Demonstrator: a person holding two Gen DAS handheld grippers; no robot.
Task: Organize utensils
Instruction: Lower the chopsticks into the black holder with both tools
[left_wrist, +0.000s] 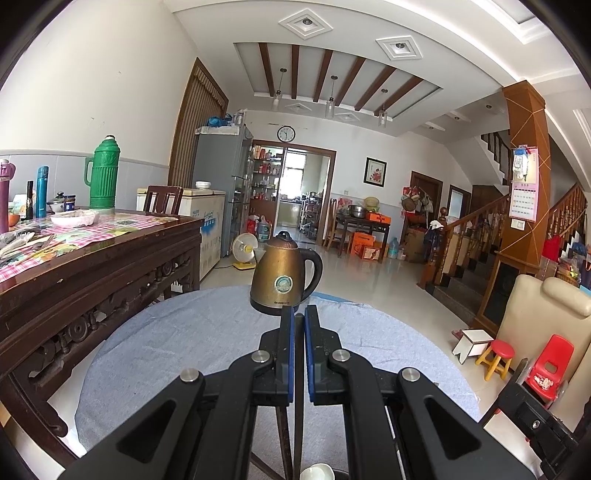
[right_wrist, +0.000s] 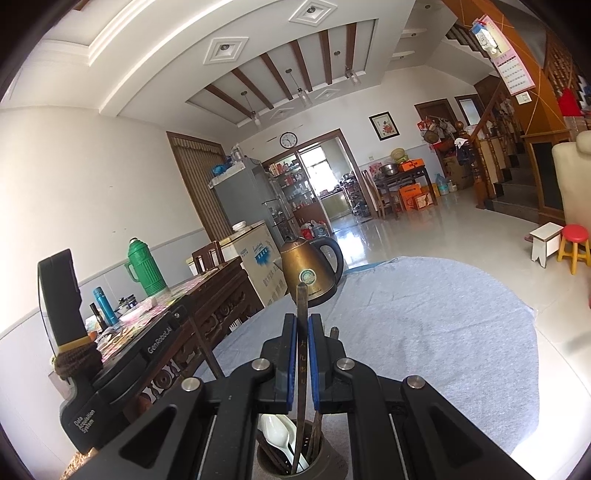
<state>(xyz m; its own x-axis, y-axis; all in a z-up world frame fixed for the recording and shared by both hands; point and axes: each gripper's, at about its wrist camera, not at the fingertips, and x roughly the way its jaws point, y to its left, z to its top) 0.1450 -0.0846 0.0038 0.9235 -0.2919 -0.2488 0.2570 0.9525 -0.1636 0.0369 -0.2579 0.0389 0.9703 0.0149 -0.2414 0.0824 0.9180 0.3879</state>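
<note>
The right gripper (right_wrist: 302, 325) is clamped narrow on a dark chopstick (right_wrist: 300, 306), which stands nearly upright between the blue pads; its upper tip rises in front of the brass kettle (right_wrist: 308, 266) and its lower end reaches down into the utensil holder (right_wrist: 291, 454) directly under the gripper. So the chopstick's long axis runs straight down toward the holder's mouth, and the coming move looks like a plain drop or a lift along that line, with little sideways travel. The holder already carries white spoons (right_wrist: 279, 430) and other dark sticks, one poking up just right of the gripper. The left gripper (left_wrist: 299, 317) is also drawn narrow, apparently pinching a thin dark stick (left_wrist: 298, 424) that runs down below its pads toward the holder's rim at the bottom edge, though the hold itself is hard to confirm. Both grippers sit above the blue cloth on the counter (left_wrist: 177, 339), on the near side of the kettle, the right one better centred over the holder.
</note>
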